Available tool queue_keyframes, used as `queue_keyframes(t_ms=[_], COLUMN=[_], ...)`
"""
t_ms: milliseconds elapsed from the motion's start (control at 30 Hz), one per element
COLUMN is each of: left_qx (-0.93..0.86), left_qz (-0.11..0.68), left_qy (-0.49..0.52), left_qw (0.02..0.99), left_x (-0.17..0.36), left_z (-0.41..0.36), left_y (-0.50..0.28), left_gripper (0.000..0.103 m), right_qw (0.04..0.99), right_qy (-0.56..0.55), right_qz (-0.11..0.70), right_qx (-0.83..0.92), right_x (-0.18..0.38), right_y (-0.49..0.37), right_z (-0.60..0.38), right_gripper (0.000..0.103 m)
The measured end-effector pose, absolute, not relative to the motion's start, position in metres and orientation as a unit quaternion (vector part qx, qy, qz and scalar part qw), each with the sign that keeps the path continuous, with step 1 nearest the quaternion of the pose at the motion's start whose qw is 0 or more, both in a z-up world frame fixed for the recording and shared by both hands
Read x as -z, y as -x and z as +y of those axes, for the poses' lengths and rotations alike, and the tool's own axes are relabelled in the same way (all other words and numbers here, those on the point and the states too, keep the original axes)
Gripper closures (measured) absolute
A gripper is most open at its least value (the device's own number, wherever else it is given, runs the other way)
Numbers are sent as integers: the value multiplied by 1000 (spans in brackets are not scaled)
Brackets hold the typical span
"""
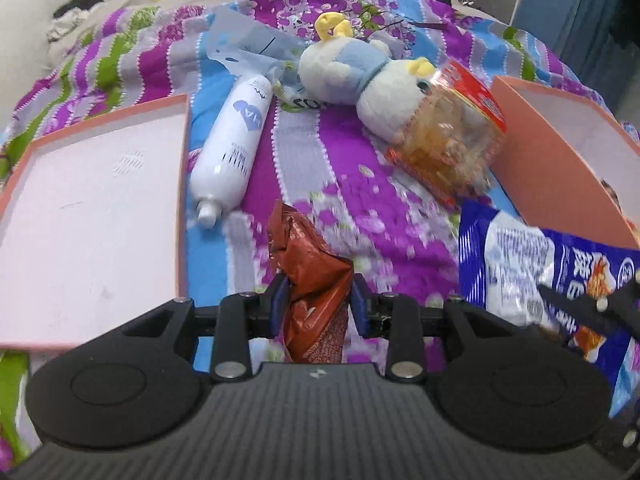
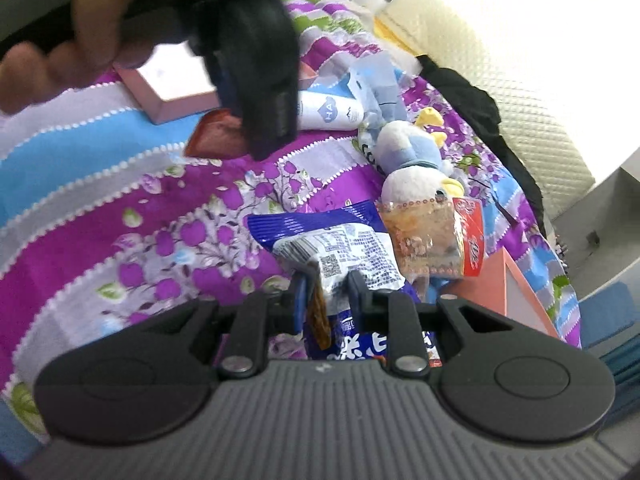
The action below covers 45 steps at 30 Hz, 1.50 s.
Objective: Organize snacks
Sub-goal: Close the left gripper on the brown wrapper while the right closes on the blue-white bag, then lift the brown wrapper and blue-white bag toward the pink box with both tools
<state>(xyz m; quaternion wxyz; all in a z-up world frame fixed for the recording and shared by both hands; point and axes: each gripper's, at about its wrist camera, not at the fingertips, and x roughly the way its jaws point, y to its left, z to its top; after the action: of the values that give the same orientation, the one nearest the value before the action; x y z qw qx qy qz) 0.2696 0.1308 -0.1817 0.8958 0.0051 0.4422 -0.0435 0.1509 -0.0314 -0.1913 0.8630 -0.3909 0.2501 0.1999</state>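
Snack sorting on a floral bedspread: two hand-held grippers are each carrying a packet above the bed.

The left gripper is pinching a crumpled red-brown foil packet, jaws closed partway w/ the blue pads pressing into its creased middle. The right gripper is clamping a blue-and-white snack bag near one end, pads biting the film beside the printed code panel, the rest of the bag sticking out ahead of the jaws.

A third snack, a clear bag w/ red trim, is lying on the bedspread against a plush duck and just beside the wall of a pink box. A second pink box or lid is sitting open to the left, next to a white bottle.

Handling, as judged: both packets look light, thin and crinkly, prob. slippery film, so a hold on bunched material or a sealed edge should be safest. Contents of the clear bag look brittle; a grip on its crimped seam, not the belly, would likely avoid crushing.
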Motion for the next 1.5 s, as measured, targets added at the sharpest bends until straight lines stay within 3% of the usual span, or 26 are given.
queue_keyframes(t_ms=[367,633,833,900,967,1000,1133,1333,1500], left_qx=[18,11,18,22,25,23,17,2,6], left_qz=[454,488,496,499,500,498,489,481,487], left_qy=[32,43,34,46,64,71,96,128,133], left_qw=[890,872,867,865,863,864,867,868,863], left_x=[193,223,227,226,223,221,211,204,208], left_z=[115,102,101,104,107,108,115,128,132], left_y=[-192,-197,-203,-202,-201,-199,-190,-179,-180], left_gripper=[65,64,60,52,41,34,26,26,26], right_qw=[901,916,905,908,909,910,914,890,859], right_qy=[289,105,62,54,47,47,86,206,239], right_qz=[289,363,388,379,366,359,329,319,366], right_qx=[-148,-135,-160,-169,-191,-202,-222,-254,-266], right_x=[189,199,214,213,209,207,199,203,216], right_y=[-131,-152,-152,-150,-145,-143,-137,-144,-161], right_z=[-60,-97,-108,-110,-113,-114,-115,-104,-104], right_gripper=[77,76,75,58,28,24,22,22,22])
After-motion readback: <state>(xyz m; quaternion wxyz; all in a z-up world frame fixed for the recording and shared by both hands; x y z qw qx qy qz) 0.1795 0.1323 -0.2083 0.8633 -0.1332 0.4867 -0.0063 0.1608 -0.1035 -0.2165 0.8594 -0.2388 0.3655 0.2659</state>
